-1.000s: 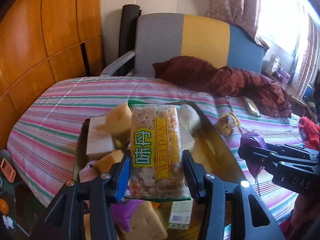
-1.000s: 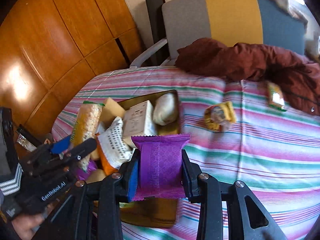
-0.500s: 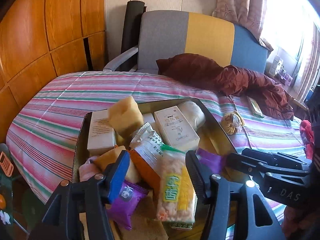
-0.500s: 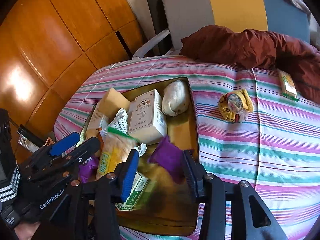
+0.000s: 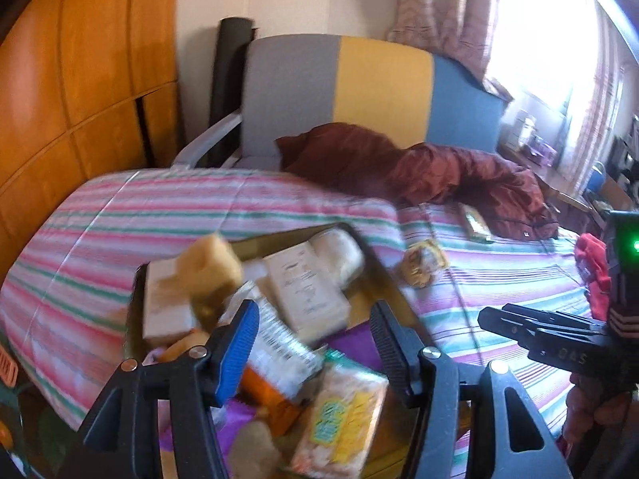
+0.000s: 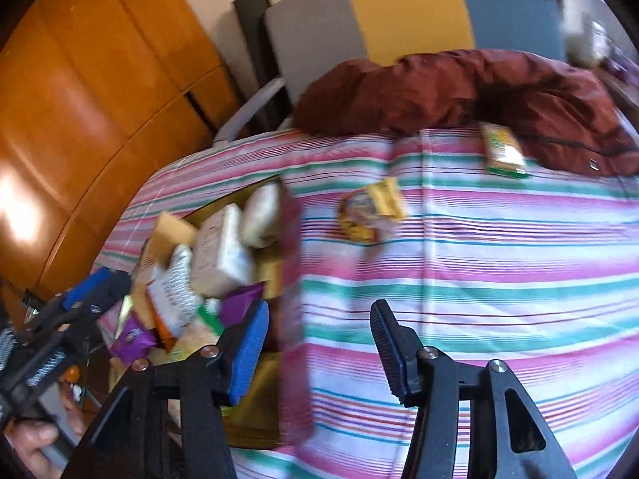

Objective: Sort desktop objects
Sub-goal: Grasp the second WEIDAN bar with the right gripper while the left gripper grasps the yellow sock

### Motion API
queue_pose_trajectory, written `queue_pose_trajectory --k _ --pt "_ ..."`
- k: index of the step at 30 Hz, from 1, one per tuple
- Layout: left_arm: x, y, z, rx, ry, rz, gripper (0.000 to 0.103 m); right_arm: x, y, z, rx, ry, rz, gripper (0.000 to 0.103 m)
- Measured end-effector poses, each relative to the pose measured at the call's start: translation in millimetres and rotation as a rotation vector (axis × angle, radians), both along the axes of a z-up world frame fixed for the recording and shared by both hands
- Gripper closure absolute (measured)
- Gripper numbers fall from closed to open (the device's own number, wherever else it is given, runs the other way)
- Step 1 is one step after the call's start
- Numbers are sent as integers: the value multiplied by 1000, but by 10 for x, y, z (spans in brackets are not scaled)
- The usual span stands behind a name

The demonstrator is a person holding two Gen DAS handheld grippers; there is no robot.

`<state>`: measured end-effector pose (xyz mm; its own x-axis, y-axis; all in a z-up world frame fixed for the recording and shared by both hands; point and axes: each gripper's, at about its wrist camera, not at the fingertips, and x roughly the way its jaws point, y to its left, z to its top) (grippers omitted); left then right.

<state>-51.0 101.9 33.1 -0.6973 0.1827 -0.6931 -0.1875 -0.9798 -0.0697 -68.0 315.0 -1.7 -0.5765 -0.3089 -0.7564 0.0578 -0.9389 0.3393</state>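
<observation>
Black-fingered right claw (image 6: 317, 353) is opening, nothing between its jaws; left claw (image 5: 313, 353) stands spread and empty over the tray (image 5: 371, 255). Right of the tray on the striped bed lies a yellow packet (image 6: 373, 211): light, crinkly, likely slippery, best pinched across its middle.

Motion blur left almost no print legible. The black body of the right gripper (image 5: 559, 353), seen from the left wrist camera, carried pale raised characters that read roughly as "DAS". Yellow-green lettering on the rice-cracker packet (image 5: 339, 423) and printed lines on the white carton (image 5: 307, 291) were too smeared to make out.
</observation>
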Motion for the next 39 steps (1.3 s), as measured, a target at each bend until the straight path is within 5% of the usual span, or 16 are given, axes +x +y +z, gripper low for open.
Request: queue_pose_trajectory --k 11,16,30,39 --pt "-388 821 67 -12 -28 -257 45 -222 875 45 47 5 -182 45" --pt "-764 1109 -111 -11 -111 -357 46 -514 1220 -3 61 1 -252 43" --pt "-1382 1534 -553 -125 -189 -487 46 -1759 1644 -413 122 -86 -281 43" --pt "-1553 1729 -840 -254 -231 -537 46 -2178 1658 -664 196 -138 -273 38"
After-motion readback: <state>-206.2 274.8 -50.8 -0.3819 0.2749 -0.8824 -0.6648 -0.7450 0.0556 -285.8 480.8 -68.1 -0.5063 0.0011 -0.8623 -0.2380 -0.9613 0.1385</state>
